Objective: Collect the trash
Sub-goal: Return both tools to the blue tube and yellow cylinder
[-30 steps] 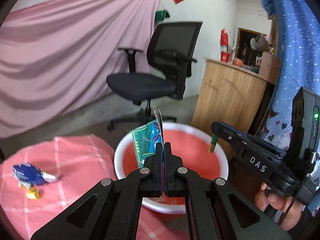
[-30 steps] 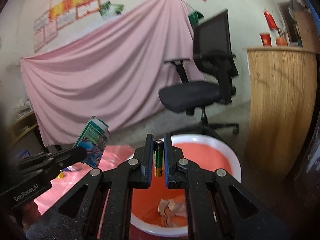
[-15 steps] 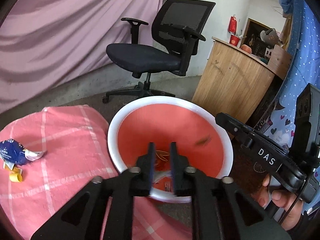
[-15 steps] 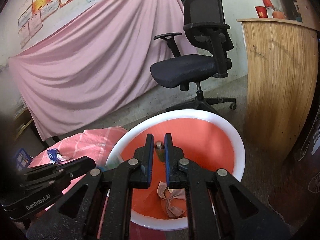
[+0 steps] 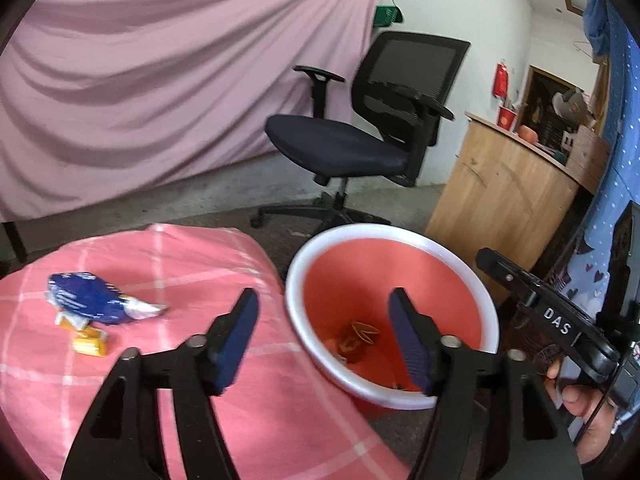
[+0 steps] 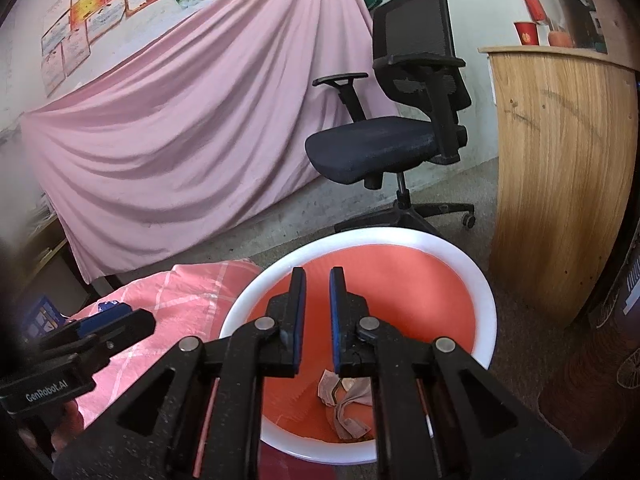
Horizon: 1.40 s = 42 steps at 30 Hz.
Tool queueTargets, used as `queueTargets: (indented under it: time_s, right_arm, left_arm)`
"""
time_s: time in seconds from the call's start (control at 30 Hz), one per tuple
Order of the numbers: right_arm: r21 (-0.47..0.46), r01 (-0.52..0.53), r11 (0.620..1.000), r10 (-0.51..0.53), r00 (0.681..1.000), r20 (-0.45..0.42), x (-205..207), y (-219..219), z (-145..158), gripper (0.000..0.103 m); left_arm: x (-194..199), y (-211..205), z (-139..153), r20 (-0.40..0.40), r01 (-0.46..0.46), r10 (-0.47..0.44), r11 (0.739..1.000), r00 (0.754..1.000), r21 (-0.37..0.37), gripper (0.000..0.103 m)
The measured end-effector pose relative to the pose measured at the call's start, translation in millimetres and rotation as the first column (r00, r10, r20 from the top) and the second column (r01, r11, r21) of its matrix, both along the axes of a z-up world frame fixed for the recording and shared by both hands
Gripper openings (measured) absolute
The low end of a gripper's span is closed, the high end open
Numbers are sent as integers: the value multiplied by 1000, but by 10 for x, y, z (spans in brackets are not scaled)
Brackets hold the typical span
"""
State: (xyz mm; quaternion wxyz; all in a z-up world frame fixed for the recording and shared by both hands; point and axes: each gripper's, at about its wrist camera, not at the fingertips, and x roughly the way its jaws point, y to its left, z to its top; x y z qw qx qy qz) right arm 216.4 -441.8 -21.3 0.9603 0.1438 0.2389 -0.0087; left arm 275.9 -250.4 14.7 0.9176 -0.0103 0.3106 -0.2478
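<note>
A red bin with a white rim [image 5: 460, 264] stands on the floor beside a pink checked cloth [image 5: 200, 264]; the bin also shows in the right wrist view [image 6: 486, 300]. Crumpled scraps [image 6: 344, 396] lie at its bottom. My left gripper [image 5: 322, 332] is wide open and empty, straddling the bin's left rim. My right gripper [image 6: 317, 316] is slightly open and empty above the bin. A blue wrapper [image 5: 86, 300] and a small yellow piece [image 5: 90, 346] lie on the cloth, left of the left gripper.
A black office chair [image 5: 360, 148] stands behind the bin. A wooden counter [image 6: 560, 168] is close on the right. A pink sheet [image 5: 160, 80] hangs along the back wall. The right gripper's body [image 5: 552, 320] sits at the bin's right side.
My left gripper let go of the green wrapper, opened wide and swung left toward the cloth. My right gripper dropped the battery into the bin and opened a little.
</note>
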Motion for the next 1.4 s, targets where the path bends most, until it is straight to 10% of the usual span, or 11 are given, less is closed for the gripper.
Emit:
queueTargets:
  time_s: [0.2, 0.5, 0.97, 1.4]
  right_arm:
    - [-8, -32, 999, 33, 997, 70, -15, 167, 120, 59]
    - [-50, -85, 995, 94, 966, 241, -97, 590, 344, 103]
    - [-191, -222, 956, 287, 842, 457, -300, 1419, 529, 103]
    - [-266, -336, 904, 402, 879, 258, 66, 1845, 310, 103]
  left_arm:
    - [-163, 356, 97, 109, -111, 112, 994, 988, -17, 97]
    - [-488, 995, 278, 271, -279, 293, 956, 917, -90, 101]
    - [-888, 1742, 292, 447, -477, 466, 874, 763, -96, 102]
    - [-602, 2050, -73, 309, -482, 440, 873, 843, 71, 102]
